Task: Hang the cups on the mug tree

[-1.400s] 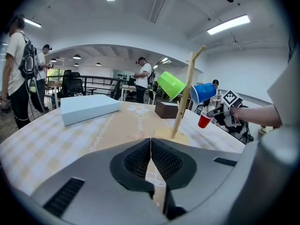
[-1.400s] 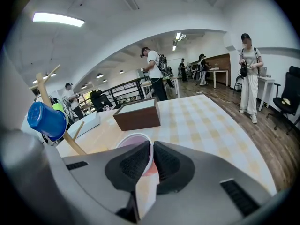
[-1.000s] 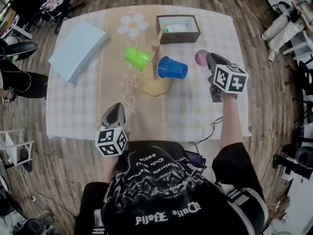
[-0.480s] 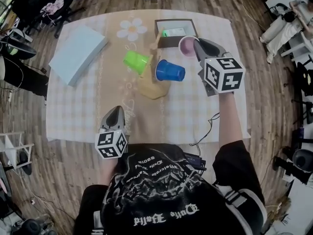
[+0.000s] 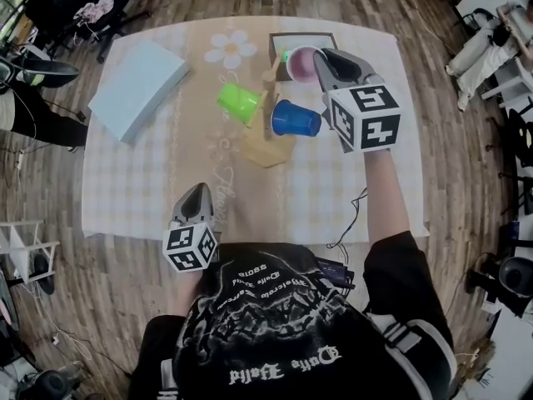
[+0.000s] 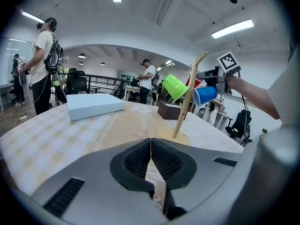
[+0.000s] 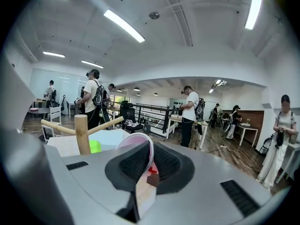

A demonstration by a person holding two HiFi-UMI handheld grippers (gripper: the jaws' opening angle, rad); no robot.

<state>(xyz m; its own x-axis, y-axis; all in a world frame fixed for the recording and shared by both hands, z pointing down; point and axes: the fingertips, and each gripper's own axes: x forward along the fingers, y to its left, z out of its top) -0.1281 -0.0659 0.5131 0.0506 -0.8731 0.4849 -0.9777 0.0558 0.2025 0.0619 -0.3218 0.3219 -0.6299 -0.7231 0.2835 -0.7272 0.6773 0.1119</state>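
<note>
A wooden mug tree (image 5: 268,98) stands mid-table, with a green cup (image 5: 237,102) on its left branch and a blue cup (image 5: 296,118) on its right branch. My right gripper (image 5: 321,63) is raised just right of the tree's top, shut on the rim of a pink cup (image 5: 301,63). In the right gripper view the pink cup's wall (image 7: 140,150) sits between the pads, with the tree's post (image 7: 83,134) close at the left. My left gripper (image 5: 200,190) rests low near the table's front edge, shut and empty (image 6: 151,146).
A light blue flat box (image 5: 137,86) lies at the table's left. A brown open box (image 5: 315,42) sits behind the tree, partly hidden by the pink cup. Several people stand in the room beyond the table. A cable hangs off the front edge.
My right gripper has carried the pink cup leftward and higher, from right of the blue cup to beside the tree's top. The left gripper has stayed put.
</note>
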